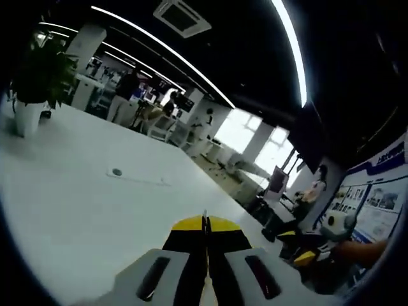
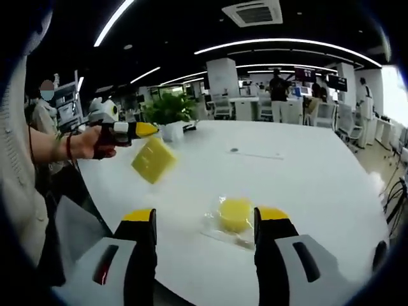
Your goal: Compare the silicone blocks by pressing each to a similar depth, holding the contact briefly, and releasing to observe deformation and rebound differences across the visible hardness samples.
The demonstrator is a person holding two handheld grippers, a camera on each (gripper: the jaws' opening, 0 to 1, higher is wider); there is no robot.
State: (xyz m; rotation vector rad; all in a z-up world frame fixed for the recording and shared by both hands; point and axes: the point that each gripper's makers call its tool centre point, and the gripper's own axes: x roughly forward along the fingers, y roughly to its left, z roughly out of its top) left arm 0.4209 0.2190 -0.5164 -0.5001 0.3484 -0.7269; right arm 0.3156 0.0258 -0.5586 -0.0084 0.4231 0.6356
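In the right gripper view, a yellow silicone block (image 2: pixel 234 213) in a clear plastic wrap lies on the white table (image 2: pixel 306 185). It sits between the open jaws of my right gripper (image 2: pixel 205 215) and touches neither. A second yellow block (image 2: pixel 153 159) is tilted and blurred just under the tip of my left gripper (image 2: pixel 146 130). It is apart from that tip, and I cannot tell whether it rests on the table. A hand (image 2: pixel 89 143) holds that gripper. In the left gripper view, my left gripper (image 1: pixel 205 223) is shut with nothing between its yellow tips. My right gripper (image 1: pixel 296 245) shows at the lower right.
A potted plant (image 2: pixel 169 108) stands at the table's far end, and it is also visible at the upper left (image 1: pixel 38 76) of the left gripper view. A small round port (image 2: pixel 234 150) is set in the tabletop. People and chairs are behind the table. The table's near edge runs under my right jaws.
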